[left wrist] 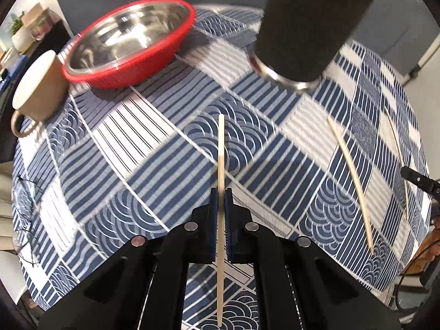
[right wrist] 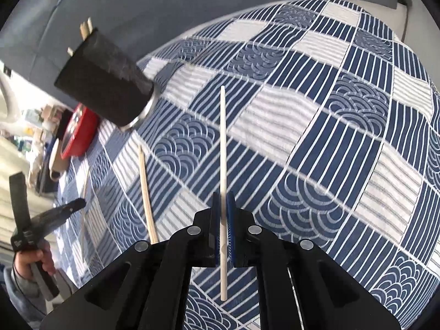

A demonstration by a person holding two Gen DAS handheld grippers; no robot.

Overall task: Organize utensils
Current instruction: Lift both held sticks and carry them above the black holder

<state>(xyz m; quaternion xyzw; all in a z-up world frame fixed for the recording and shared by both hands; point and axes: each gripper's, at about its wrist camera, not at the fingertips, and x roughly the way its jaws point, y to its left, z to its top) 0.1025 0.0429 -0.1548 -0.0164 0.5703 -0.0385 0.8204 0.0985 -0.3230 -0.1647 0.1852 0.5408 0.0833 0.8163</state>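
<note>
My left gripper (left wrist: 220,192) is shut on a pale wooden chopstick (left wrist: 220,154) that points forward above the cloth. My right gripper (right wrist: 223,195) is shut on a white chopstick (right wrist: 223,137), also held above the table. A black cylindrical holder (left wrist: 308,24) with a metal base stands ahead right in the left wrist view and at upper left in the right wrist view (right wrist: 101,82); chopstick ends stick out of its top (right wrist: 85,30). Two loose chopsticks (left wrist: 350,176) lie on the cloth at right; one shows in the right wrist view (right wrist: 147,192).
A red basket holding a steel bowl (left wrist: 129,41) and a tan mug (left wrist: 38,88) stand at the far left. A blue and white patterned tablecloth (left wrist: 143,148) covers the table. Eyeglasses (left wrist: 24,220) lie near the left edge. The other hand-held gripper (right wrist: 41,220) shows at left.
</note>
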